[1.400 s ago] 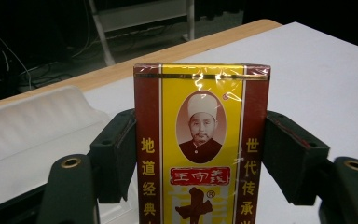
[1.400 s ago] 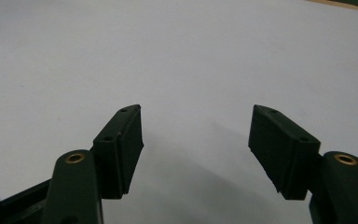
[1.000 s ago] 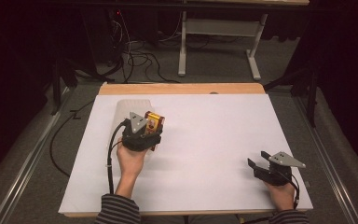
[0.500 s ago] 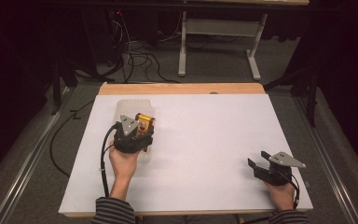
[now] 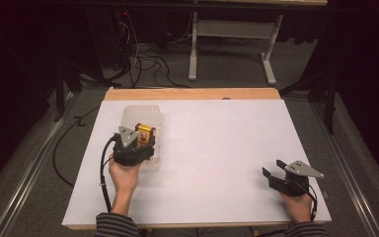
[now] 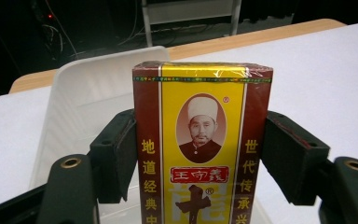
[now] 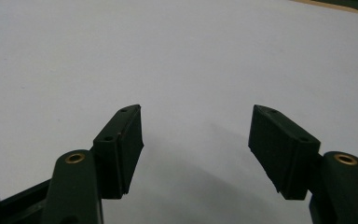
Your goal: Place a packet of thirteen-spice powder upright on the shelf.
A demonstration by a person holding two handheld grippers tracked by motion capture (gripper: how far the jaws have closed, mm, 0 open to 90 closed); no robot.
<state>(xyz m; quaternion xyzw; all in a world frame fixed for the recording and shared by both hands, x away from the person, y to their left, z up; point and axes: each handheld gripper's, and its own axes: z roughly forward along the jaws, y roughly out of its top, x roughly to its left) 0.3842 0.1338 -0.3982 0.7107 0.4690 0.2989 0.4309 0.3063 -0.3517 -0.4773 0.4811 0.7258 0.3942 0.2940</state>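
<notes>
At the left of a white tabletop [image 5: 217, 148], a clear plastic container [image 5: 143, 116] sits near the far edge. The person's left hand [image 5: 123, 177] holds the left claw [image 5: 140, 143] over the container's near end. This claw is pinching a yellow and dark red box [image 6: 200, 140] by its two sides; the box stands upright between the black jaws, with a portrait and Chinese characters on its front. In the left gripper view the container's white wall rises behind the box. The middle of the tabletop is bare. At the right, near the front edge, the right claw [image 5: 276, 175] rests in the person's right hand [image 5: 298, 207], its jaws spread apart with nothing between them.
</notes>
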